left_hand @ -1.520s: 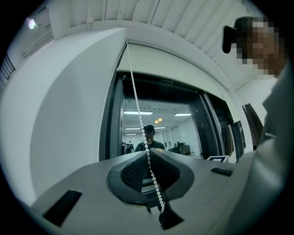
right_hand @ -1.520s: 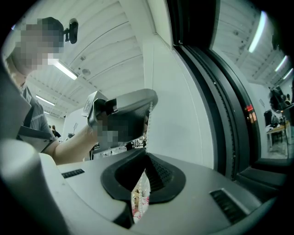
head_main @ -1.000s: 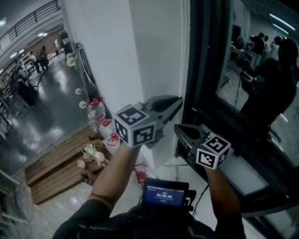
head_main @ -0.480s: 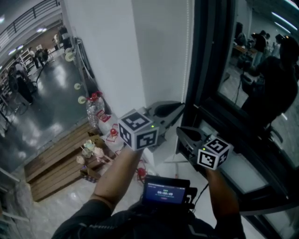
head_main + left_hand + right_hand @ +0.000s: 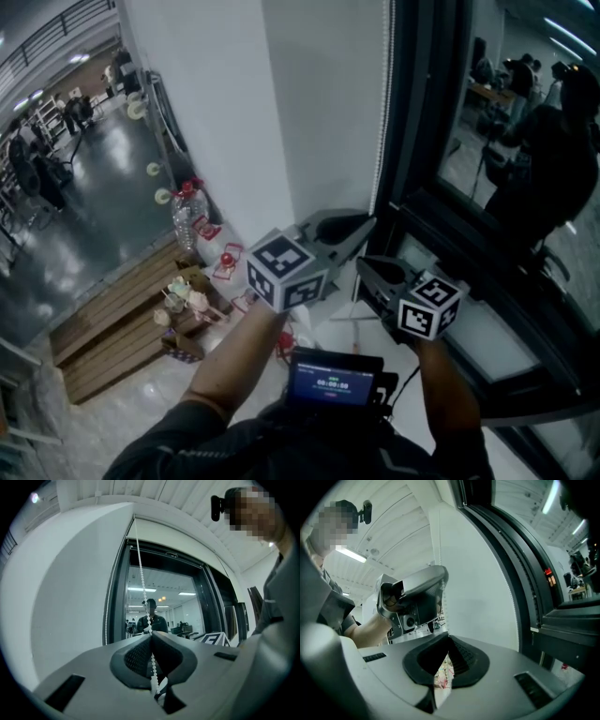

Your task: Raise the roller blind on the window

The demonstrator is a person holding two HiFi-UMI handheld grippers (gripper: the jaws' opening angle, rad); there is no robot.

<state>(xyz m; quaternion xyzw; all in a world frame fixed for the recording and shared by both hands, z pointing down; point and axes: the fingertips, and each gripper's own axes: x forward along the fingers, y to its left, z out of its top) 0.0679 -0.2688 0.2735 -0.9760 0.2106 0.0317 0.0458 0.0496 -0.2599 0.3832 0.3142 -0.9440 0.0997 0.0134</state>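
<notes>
Beside the white wall [image 5: 319, 103], the window's [image 5: 506, 112] bead chain [image 5: 142, 578] was clamped in the left hand-held gripper [image 5: 151, 637] at centre frame. The right hand-held gripper [image 5: 448, 639] was closed just below. No roller blind was made out over the bare glass, so raising was judged well along.

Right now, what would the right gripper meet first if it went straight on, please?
Probably the chain, hanging just ahead of the right gripper; behind it stands the wall. Depth is unclear.

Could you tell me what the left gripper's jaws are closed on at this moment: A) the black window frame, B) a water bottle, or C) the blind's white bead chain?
C: in the left gripper view the left gripper has its jaws together on the white bead chain, which runs up from them.
</notes>
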